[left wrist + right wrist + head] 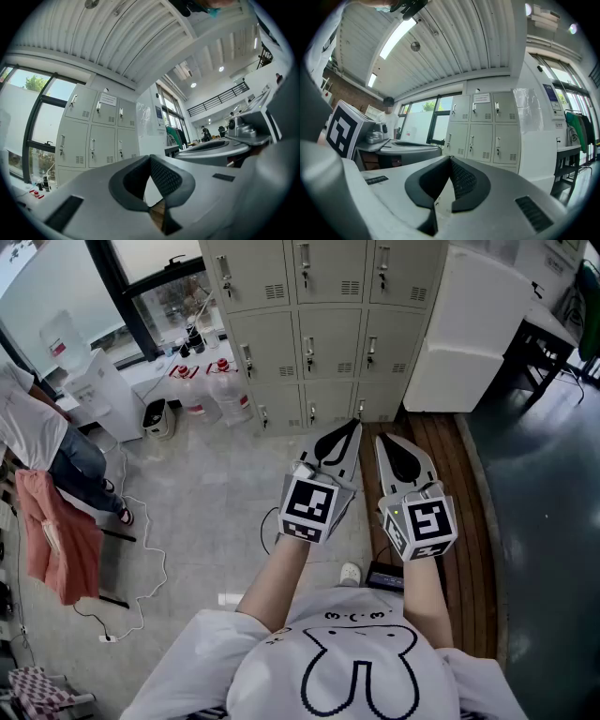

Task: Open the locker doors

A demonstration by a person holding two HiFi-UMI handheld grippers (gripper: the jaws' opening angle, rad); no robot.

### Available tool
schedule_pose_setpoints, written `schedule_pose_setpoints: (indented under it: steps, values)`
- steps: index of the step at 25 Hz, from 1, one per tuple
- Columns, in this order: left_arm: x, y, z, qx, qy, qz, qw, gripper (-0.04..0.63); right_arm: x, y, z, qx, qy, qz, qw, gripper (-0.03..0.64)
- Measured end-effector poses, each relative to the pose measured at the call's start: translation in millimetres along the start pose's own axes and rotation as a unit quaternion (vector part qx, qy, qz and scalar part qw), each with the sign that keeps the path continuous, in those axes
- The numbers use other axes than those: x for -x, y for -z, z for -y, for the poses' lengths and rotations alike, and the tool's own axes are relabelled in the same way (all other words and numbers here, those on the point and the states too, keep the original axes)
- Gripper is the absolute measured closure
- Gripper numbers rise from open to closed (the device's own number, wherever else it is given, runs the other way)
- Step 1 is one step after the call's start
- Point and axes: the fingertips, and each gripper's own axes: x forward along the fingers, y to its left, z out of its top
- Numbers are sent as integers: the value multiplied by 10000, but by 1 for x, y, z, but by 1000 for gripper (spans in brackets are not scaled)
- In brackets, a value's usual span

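Our left claw (355,427) clenched on nothing, our right claw (385,441) clenched and empty too, side by side, both apart from the lockers (314,343), every door closed.

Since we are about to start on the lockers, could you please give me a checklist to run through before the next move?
1. All grey metal locker doors shut, none begun: ok.
2. The left gripper is empty: ok, jaws together on nothing.
3. The right gripper is empty: ok, jaws together on nothing.
4. Jaws parted to take a handle: not ok, both are shut.
5. The upright door handles within reach: not ok, the lockers stand well ahead, across the pale tiled floor.
6. Doors unlocked: cannot tell, the locks are too small to read.
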Motion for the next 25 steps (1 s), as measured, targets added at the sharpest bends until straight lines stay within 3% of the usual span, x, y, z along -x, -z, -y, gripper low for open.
schedule_pose_setpoints:
  steps: [9, 25]
  values:
    - [-33, 10, -6, 21, -86, -10, 10000, 580, -19, 11, 25, -1, -95, -9, 10000, 603]
    - [-137, 42, -14, 185, -450, -154, 9987, 581, -68, 45, 119, -280, -442, -35, 9986, 601]
